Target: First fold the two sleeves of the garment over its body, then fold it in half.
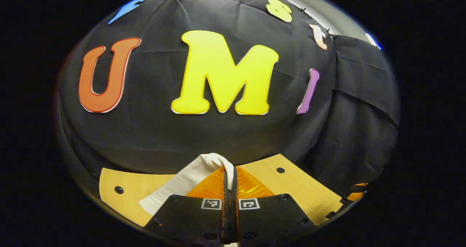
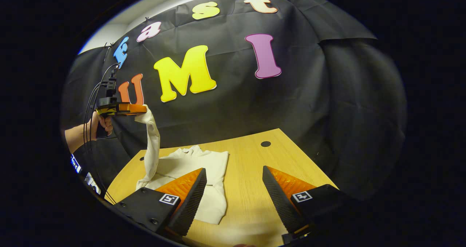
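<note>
A cream long-sleeved garment [image 2: 204,167] lies on the wooden table [image 2: 251,188], left of centre in the right gripper view. One sleeve [image 2: 152,145] rises from it to the left gripper [image 2: 142,110], held high by a hand at the far left. In the left gripper view, the left gripper [image 1: 229,174] is shut on the sleeve's ribbed cuff [image 1: 218,161], which bulges above the fingertips while the sleeve hangs down to the left. My right gripper [image 2: 235,181] hovers open over the table, its left finger [image 2: 193,196] above the garment's body, holding nothing.
The table has small round holes [image 2: 265,144] near its far edge. Black cloth walls close the booth behind and to the right. Bare wood [image 2: 262,159] lies to the right of the garment. Cables [image 2: 93,105] trail from the left gripper.
</note>
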`<state>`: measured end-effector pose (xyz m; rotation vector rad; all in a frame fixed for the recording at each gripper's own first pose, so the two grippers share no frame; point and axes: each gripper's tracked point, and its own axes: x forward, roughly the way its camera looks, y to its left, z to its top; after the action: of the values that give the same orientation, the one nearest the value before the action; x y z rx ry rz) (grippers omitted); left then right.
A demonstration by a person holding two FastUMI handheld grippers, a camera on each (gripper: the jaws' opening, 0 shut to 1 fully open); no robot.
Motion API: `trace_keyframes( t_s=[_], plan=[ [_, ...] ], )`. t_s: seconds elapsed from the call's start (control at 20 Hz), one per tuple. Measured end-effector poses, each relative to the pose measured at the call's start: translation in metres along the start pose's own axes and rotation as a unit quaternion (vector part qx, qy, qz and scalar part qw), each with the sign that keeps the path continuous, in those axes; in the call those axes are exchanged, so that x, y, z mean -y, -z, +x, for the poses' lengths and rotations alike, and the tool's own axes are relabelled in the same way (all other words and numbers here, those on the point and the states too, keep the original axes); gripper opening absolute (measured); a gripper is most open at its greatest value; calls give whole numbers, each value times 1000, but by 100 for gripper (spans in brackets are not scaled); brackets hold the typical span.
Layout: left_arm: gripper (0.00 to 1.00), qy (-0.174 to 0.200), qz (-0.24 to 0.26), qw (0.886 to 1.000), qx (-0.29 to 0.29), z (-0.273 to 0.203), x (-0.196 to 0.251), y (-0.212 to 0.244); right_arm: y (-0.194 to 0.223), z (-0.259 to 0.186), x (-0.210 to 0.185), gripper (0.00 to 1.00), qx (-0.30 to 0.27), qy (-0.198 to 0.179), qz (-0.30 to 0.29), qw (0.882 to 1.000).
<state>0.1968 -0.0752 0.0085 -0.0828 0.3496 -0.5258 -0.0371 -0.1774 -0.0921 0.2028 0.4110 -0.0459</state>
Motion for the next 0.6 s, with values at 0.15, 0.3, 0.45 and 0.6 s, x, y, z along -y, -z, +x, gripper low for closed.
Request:
trace_keyframes(
  t_s=[0.15, 0.3, 0.45, 0.6],
  plan=[
    [2, 33, 10, 999, -15, 28, 33, 11, 2, -2, 15, 96, -2, 17, 8, 1000],
    [3, 61, -2, 998, -34, 55, 64, 29, 10, -3, 28, 96, -9, 31, 12, 999],
    [3, 78, -22, 995, -60, 79, 90, 61, 13, -9, 39, 96, -15, 44, 11, 999],
    [3, 91, -14, 992, -89, 105, 117, 100, 16, -17, 50, 96, -21, 58, 0, 998]
  ],
)
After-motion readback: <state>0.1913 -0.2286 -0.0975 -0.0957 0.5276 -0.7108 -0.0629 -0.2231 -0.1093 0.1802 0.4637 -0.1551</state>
